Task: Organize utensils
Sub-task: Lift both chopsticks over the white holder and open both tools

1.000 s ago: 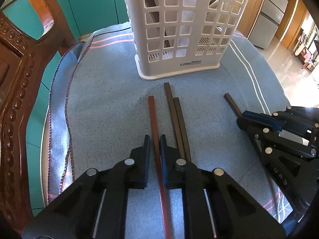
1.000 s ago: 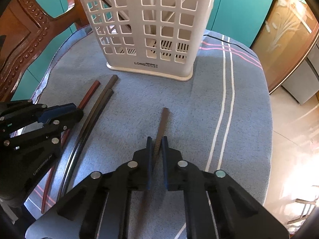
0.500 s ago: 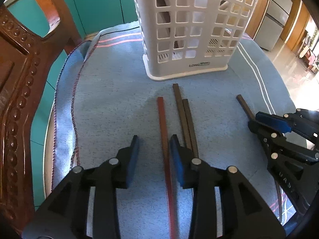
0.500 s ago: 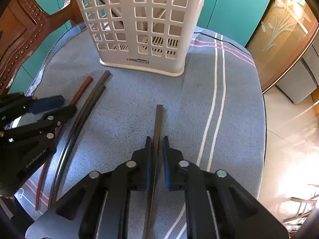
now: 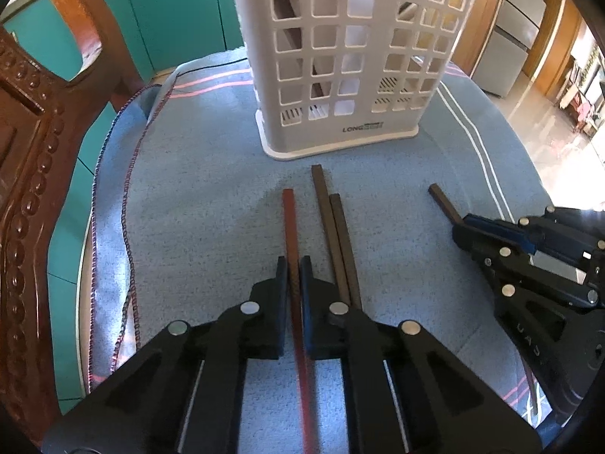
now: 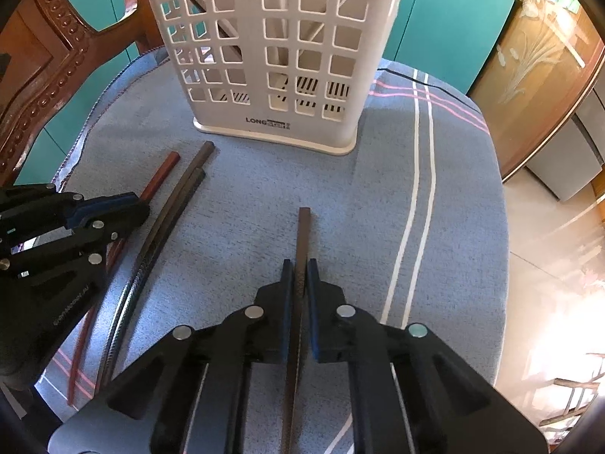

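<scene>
Red and brown, our two chopsticks [image 5: 290,227] [image 6: 303,234] lie lengthwise toward the white basket [image 5: 340,75], each clamped near mid-length by the left gripper [image 5: 294,265] and right gripper [image 6: 301,268], both just short of its base.

Matt white plastic basket [image 5: 351,60] (latticed), rough blue cloth [image 5: 211,196], glossy carved wood chair [image 5: 34,143]
</scene>
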Demonstrator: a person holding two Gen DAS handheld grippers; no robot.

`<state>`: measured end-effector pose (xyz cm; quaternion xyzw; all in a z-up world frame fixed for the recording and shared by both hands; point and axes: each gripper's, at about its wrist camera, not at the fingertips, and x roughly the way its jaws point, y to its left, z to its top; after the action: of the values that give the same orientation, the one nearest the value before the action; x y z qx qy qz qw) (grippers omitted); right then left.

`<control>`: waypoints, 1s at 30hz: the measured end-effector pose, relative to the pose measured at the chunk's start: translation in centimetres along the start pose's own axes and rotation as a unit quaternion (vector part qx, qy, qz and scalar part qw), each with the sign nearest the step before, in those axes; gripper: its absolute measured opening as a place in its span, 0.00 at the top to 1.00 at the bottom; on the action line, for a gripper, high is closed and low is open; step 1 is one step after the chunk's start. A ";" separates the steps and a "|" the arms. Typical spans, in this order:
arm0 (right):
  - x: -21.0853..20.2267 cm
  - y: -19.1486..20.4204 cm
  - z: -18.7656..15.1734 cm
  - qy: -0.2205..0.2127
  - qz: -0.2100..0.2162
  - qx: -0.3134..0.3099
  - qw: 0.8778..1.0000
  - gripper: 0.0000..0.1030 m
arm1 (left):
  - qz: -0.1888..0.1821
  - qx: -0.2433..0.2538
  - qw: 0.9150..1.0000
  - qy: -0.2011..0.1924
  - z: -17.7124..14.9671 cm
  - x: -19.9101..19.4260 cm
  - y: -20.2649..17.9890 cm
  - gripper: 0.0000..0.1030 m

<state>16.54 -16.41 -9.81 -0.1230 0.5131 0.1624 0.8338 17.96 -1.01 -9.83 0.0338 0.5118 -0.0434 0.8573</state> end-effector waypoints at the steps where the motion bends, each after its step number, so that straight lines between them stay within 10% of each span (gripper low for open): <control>1: -0.1 0.0 0.0 -0.002 0.004 0.002 1.000 0.93 | 0.001 -0.004 1.000 -0.003 0.0 -0.2 0.1 0.93; 19: -19.8 -5.4 -1.7 -0.240 0.094 0.067 0.964 0.93 | -0.007 0.039 0.972 -0.231 0.8 -18.5 -2.4 0.93; 30: -30.9 -8.4 1.4 -0.421 0.086 0.132 0.893 0.93 | -0.077 -0.059 0.915 -0.391 7.1 -28.6 1.7 0.94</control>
<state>8.02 -28.04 18.85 0.1129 0.1391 0.2002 0.9632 10.84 1.13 18.68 -0.0761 0.1380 -0.0888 0.9835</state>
